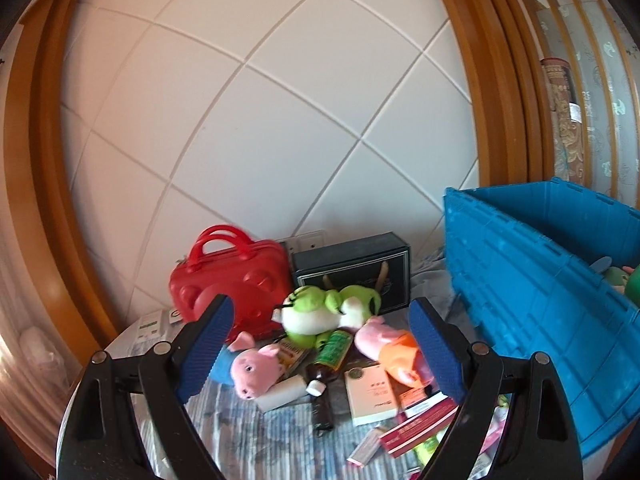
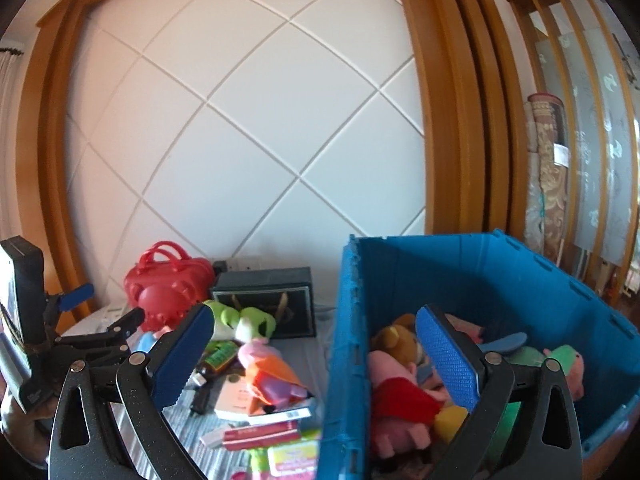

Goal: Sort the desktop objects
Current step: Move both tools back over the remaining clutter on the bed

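My left gripper is open above a pile on the striped cloth, with nothing pressed between its pads. In that pile lie a green frog plush, a pig plush in blue, a pig plush in orange and a brown bottle with a green label. My right gripper is wide open and empty; it straddles the near wall of the blue crate. Inside the crate lie a brown bear, a pig in red and other plush toys. The left gripper also shows at the left of the right wrist view.
A red handled case and a dark box stand against the white panelled wall. A white booklet and red cartons lie near the front. The blue crate fills the right side. A hand holds the left gripper.
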`<state>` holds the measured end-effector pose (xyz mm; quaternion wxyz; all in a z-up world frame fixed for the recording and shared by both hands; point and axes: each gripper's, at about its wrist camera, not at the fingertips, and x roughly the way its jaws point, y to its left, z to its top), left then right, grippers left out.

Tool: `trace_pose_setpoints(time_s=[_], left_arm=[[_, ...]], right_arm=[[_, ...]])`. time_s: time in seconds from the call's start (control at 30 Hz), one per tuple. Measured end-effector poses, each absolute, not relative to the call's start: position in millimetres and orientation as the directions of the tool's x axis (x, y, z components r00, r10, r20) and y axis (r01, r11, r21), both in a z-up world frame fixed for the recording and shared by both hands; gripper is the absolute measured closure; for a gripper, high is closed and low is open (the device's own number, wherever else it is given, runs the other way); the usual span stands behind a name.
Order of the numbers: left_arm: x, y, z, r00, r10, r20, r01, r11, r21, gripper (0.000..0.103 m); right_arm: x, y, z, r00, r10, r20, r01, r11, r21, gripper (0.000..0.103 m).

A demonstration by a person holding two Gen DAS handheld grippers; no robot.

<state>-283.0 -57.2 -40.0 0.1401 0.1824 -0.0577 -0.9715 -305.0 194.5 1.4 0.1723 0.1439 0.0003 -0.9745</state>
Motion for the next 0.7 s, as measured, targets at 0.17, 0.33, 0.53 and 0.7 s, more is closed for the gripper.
trace_pose_setpoints(time_s=[0.17,0.33,0.53,0.7], left_arm=[[-253,-141,-68,-0.844,-0.372,-0.386,0.323,-0.928,0.186,0.013],[-217,-219,-90,-0.813,-0.398,-0.424,0.336,-0.917,0.216,0.013],[-183,-302,-120,-0.765,-0.431,-0.479,0.359,-0.902,0.239,0.013],[-152,-353,-136,-0.691,-0.53,-0.491,0.461,-0.847,0.266,0.013]], right_arm=[[-296,113,-20,-0.841,-0.422,-0.339,0.436,-0.899,0.036,0.0],[-276,19,-48,-0.772,-0.485,-0.412,0.515,-0.856,0.042,0.0],[-246,-76,-91,-0.678,-0.538,-0.501,0.585,-0.807,0.075,0.0],[-229,-126,-125,-0.587,-0.566,-0.579,0.655,-0.752,0.071,0.0]])
